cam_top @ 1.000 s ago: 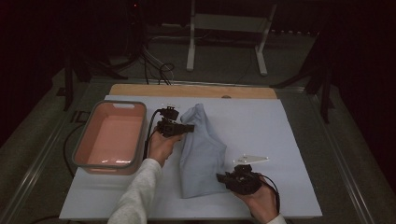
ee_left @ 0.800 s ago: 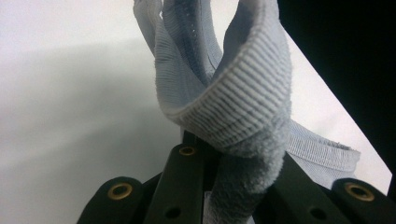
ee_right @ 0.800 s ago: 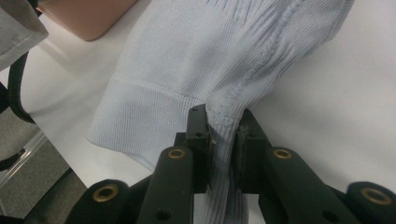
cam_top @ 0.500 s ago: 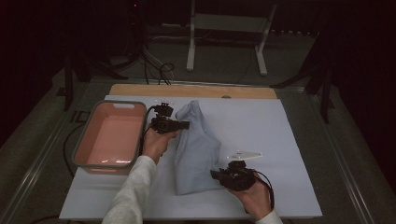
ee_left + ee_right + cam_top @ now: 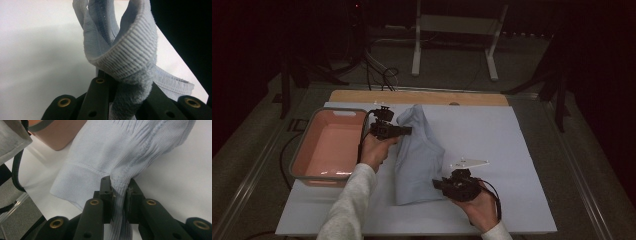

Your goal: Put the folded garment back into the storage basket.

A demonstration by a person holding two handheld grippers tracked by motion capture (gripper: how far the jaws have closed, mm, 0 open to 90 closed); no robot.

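Observation:
A pale blue knitted garment (image 5: 419,155) lies folded lengthwise on the white table cover (image 5: 512,150). My left gripper (image 5: 408,131) is shut on its upper left edge; the ribbed hem (image 5: 130,62) loops over the jaws in the left gripper view. My right gripper (image 5: 437,183) is shut on the garment's lower right edge, and the right gripper view shows bunched fabric (image 5: 120,187) pinched between the jaws, with the rest of the garment (image 5: 120,147) spreading away.
A pink tub with a grey rim (image 5: 302,155) stands at the table's left, close to my left hand. A small clear plastic piece (image 5: 469,163) lies just above the right gripper. A wooden board edge (image 5: 422,96) runs along the back.
Both grippers have shifted left with the garment, which now lies narrower and closer to the tub. The right gripper moved away from the clear plastic piece.

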